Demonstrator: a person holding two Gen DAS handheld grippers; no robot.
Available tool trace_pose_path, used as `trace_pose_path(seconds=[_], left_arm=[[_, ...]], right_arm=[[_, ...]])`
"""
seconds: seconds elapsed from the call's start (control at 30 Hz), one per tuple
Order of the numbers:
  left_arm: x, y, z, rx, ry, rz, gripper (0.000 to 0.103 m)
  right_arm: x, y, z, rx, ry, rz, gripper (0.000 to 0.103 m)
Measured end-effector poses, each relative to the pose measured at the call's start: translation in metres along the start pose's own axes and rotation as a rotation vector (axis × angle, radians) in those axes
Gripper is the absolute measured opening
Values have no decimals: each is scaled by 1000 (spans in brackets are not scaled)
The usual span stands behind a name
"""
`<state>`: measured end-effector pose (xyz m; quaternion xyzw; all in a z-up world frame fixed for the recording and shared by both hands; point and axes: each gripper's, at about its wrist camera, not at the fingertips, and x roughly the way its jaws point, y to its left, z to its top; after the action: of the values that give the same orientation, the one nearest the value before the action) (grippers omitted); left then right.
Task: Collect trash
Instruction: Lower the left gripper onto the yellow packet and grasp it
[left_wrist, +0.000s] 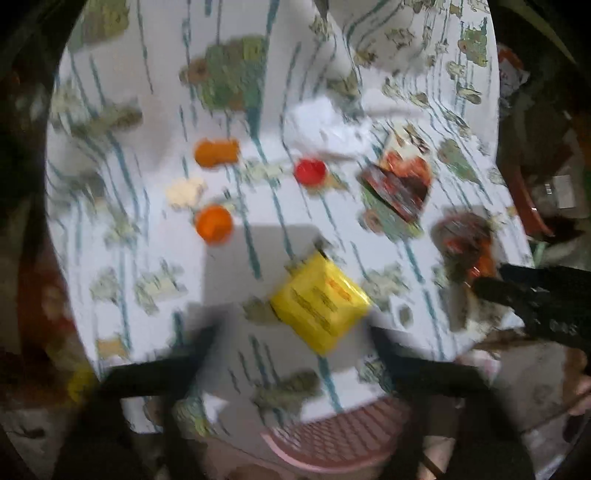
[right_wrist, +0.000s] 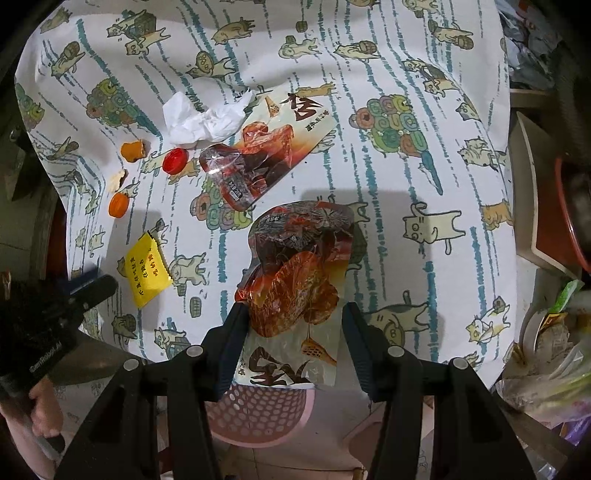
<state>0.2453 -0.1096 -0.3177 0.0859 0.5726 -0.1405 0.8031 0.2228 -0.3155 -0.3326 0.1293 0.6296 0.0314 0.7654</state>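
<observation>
Nearby, crinkly glossy snack wrapper (right_wrist: 295, 266)

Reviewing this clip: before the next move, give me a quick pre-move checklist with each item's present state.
1. Left gripper open, nothing in it: ok.
2. Yellow packet lying free on the tablecloth: ok.
3. Right gripper has the torn snack wrapper between its fingers: ok; whether both pads press it: cannot tell.
4. Pink basket below the table edge, reachable for a drop: ok.
5. Left wrist view sharp enough for aiming: not ok, blurred.
</observation>
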Motion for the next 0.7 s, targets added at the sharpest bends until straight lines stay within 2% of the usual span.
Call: trace_pose_path(seconds=[0.13,0.3,0.33,0.43,0.5,0.63,0.67,0.7], left_arm=[[17,2,16,23,22,-30,93],[38,-13,25,78,34,-5,93],[41,-14,26,74,38,-22,93],[50,-9,28,9,79,-138,93],[55,-5,25,-20,101,-176,88],[49,-9,17,-1,109,-198,86],[49,-13,15,15,119,-196,82],[47,-16,12,32,120,-171,72]], right_arm=[[-1,-1,0,10,0,4,55],[-7,-9,2,41,-10,16,55],[-9,-12,3,47,-13,18,55],[-13,-18,5,63,-18,24,55],[-15,-23,6,69,-21,26,55],[-15,-25,8,73,-22,25,55],[-15,-25,8,74,-21,24,55],[-15,-25,8,74,-19,25,55]])
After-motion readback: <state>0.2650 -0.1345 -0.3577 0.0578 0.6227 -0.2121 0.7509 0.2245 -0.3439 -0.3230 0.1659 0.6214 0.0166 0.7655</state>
